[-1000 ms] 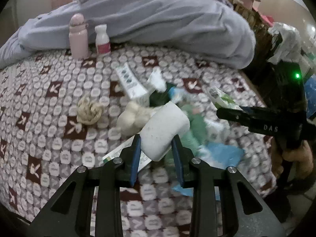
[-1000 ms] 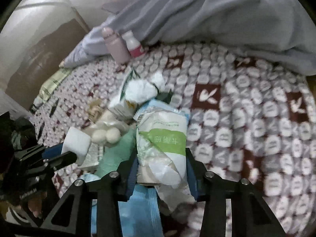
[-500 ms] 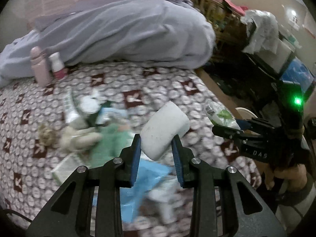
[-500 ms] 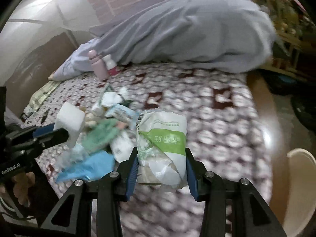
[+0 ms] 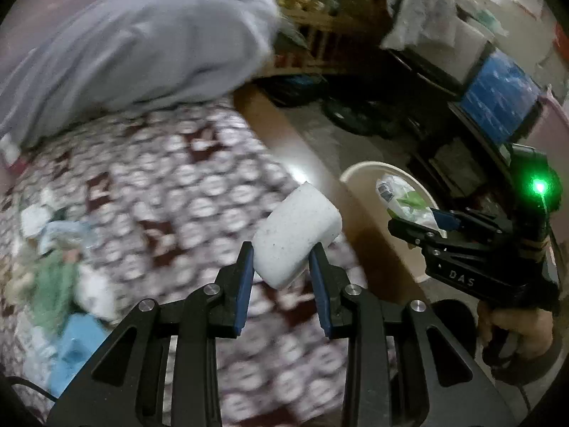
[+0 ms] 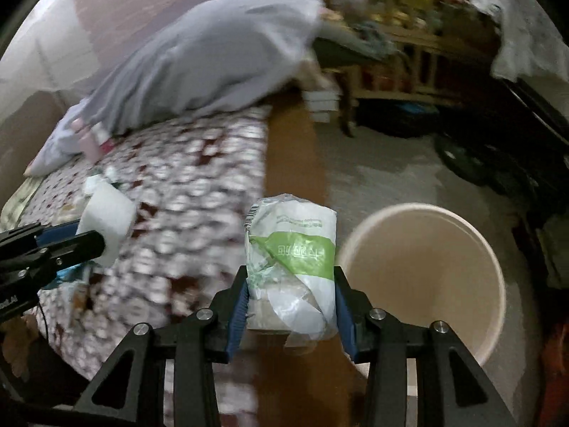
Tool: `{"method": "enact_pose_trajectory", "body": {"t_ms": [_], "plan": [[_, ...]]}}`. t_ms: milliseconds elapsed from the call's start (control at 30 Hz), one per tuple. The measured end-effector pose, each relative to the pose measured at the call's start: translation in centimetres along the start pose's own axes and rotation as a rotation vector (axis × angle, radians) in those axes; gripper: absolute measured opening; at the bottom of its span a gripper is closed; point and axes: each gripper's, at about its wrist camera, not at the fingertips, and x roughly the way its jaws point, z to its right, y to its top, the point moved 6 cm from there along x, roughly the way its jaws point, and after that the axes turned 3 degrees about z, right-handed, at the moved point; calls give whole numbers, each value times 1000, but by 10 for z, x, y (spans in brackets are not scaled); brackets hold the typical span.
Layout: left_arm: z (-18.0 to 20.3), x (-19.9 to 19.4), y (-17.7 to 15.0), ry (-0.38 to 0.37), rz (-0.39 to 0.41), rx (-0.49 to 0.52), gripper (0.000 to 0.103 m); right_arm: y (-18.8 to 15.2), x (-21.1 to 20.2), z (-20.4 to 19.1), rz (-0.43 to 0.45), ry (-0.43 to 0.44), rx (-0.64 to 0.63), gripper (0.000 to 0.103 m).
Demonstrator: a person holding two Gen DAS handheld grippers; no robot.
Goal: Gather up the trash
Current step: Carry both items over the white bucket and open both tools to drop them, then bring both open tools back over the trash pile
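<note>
My left gripper (image 5: pixel 282 277) is shut on a white foam block (image 5: pixel 295 235) and holds it above the bed's right edge. My right gripper (image 6: pixel 290 300) is shut on a crumpled white and green tissue pack wrapper (image 6: pixel 293 259), held just left of a beige round bin (image 6: pixel 423 281) on the floor. In the left wrist view the right gripper (image 5: pixel 423 222) holds the wrapper (image 5: pixel 402 199) over the bin (image 5: pixel 359 178). The foam block also shows in the right wrist view (image 6: pixel 106 215). More trash (image 5: pixel 60 277) lies blurred on the patterned bedspread at the left.
A grey quilt (image 5: pixel 142 46) is heaped at the back of the bed. A wooden bed edge (image 6: pixel 295 156) runs beside the floor. Wooden shelves (image 6: pixel 402 42) and dark furniture with a blue screen (image 5: pixel 501 103) stand beyond the bin.
Both grippers have swung right, away from the trash pile and toward the bed's edge. The bin has come into full view beside the right gripper. Both still hold their items.
</note>
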Motion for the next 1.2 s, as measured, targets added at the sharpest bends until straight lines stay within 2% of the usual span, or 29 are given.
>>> {"method": "enact_pose_trajectory", "body": {"t_ms": [200, 333, 400, 467, 500, 533, 600, 867, 1200], "plan": [[57, 36, 13, -58, -32, 56, 29, -16, -3, 62, -19, -82, 83, 42], [82, 59, 24, -108, -47, 19, 36, -25, 0, 92, -33, -120, 138, 42], [89, 67, 29, -139, -40, -4, 43, -28, 0, 105, -26, -155, 158, 51], [92, 72, 34, -165, -39, -32, 52, -28, 0, 111, -16, -188, 161, 54], [93, 75, 36, -180, -42, -59, 57, -28, 0, 113, -10, -197, 161, 60], [91, 76, 37, -187, -46, -75, 58, -27, 0, 115, -4, -202, 162, 70], [88, 76, 37, -190, -51, -86, 58, -27, 0, 117, 6, -202, 169, 74], [68, 63, 23, -81, -45, -64, 58, -28, 6, 102, -8, -163, 163, 74], [31, 25, 2, 94, 6, -15, 58, -20, 0, 53, 9, -125, 95, 74]]}}
